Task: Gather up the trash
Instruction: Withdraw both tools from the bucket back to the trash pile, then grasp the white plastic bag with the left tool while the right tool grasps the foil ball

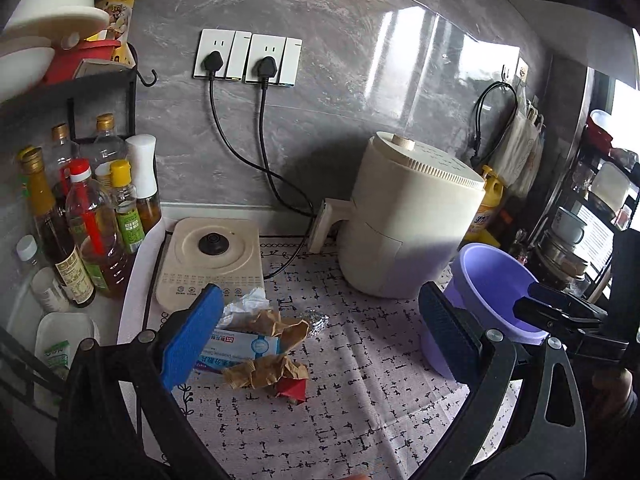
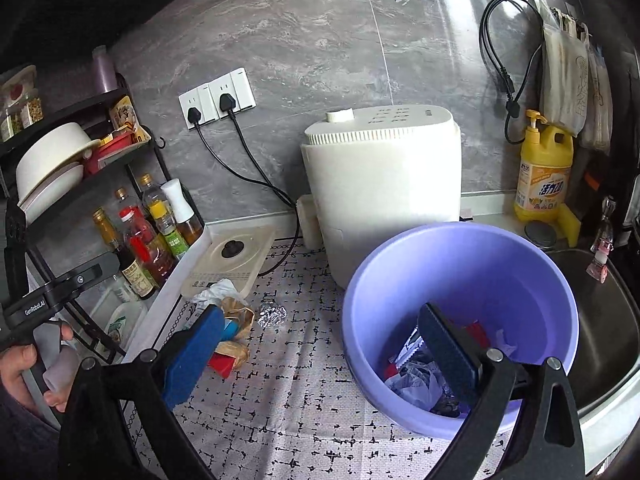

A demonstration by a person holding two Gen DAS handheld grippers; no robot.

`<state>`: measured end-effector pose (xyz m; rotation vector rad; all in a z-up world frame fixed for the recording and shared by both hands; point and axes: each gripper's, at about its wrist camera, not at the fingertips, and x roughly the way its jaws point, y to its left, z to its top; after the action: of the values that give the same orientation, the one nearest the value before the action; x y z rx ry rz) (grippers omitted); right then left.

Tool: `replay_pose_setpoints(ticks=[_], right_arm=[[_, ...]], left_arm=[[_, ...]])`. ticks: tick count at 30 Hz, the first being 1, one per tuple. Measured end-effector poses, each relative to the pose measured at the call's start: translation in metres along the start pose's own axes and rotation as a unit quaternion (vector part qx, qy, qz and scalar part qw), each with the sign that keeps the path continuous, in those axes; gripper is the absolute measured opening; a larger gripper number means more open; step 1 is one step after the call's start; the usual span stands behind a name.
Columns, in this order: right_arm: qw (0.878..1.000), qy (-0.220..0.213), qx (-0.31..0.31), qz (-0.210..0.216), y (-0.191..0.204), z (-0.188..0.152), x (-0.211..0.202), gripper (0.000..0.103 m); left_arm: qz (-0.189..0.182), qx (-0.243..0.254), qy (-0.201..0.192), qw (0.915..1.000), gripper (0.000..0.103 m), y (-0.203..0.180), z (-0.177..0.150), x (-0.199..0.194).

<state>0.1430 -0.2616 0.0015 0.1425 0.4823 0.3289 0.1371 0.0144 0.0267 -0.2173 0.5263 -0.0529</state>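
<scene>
Both jaws wide apart, nothing held: left gripper (image 1: 320, 336), right gripper (image 2: 320, 354). That crumpled brown paper (image 1: 267, 374) looks light and squishy; I'd pinch its bunched middle.

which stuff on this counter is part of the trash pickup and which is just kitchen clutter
Part of the job:
- purple bin, trash already in it
- foil ball
- brown paper scraps
- blue and white box
- red wrapper
- crumpled white plastic

Just lying about:
- white appliance
- kettle base
- oil and sauce bottles
- yellow detergent bottle
</scene>
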Motion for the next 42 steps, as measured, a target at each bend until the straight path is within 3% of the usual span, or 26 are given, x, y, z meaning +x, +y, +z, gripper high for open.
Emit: replay_pose_setpoints(ticks=[10,20,25,42], right_arm=[[0.998,0.018,-0.041,0.044,0.043,-0.002,0.015,0.095],[0.994,0.035,-0.086,0.059,0.069,-0.014,0.028,0.094],[0.991,0.057,-0.1,0.065,0.075,-0.021,0.043,0.083],[0.983,0.107,-0.122,0.082,0.082,-0.02,0.108,0.062]], left_arm=[[0.041,-0.033,-0.002,0.9986,0.097,0.037,-0.019,-0.02],[0.063,-0.061,0.01,0.9961,0.097,0.064,-0.039,-0.023],[0.065,-0.073,0.014,0.9952,0.097,0.073,-0.048,-0.019],[0.05,-0.105,0.038,0.9925,0.095,0.09,-0.068,0.024]])
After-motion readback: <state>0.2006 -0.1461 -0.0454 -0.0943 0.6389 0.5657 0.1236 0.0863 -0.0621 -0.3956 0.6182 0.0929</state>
